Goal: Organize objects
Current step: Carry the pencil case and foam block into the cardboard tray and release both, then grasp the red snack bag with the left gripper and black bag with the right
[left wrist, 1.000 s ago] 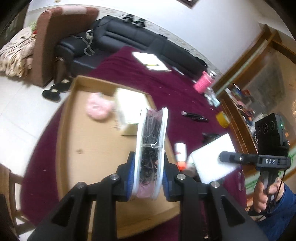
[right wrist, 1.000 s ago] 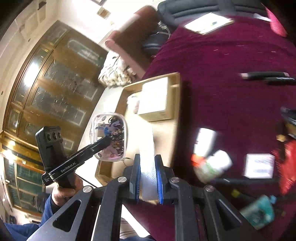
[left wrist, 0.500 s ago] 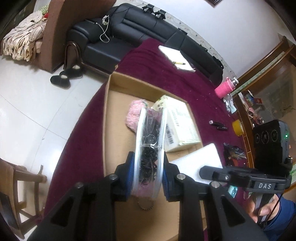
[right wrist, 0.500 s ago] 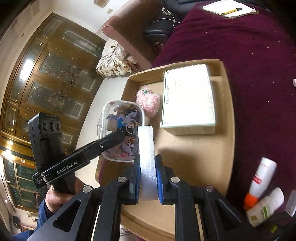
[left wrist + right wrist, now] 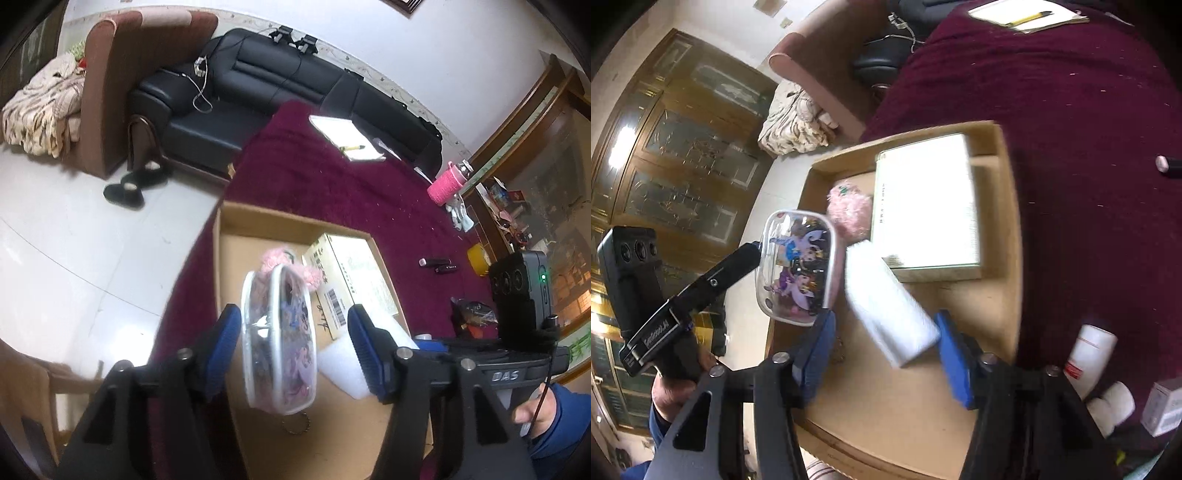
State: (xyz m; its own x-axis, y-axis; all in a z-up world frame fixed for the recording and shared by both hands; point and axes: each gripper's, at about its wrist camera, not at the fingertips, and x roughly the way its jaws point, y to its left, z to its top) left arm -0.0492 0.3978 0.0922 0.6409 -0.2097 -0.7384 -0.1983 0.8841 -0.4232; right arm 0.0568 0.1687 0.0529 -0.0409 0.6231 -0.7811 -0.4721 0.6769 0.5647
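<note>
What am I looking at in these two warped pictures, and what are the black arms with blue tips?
No robot here: a person holds a two-finger gripper in each hand, with a wide-angle camera on each looking along its fingers. One picture is from the left gripper, the other from the right gripper; each also shows the other tool. Both are over a cardboard box on a maroon cloth. In it lie a white carton and a pink fluffy thing. Both sets of jaws are opening: a clear cartoon pouch sits loose between the left pads, a white foam block between the right ones. Bottles remain outside.
</note>
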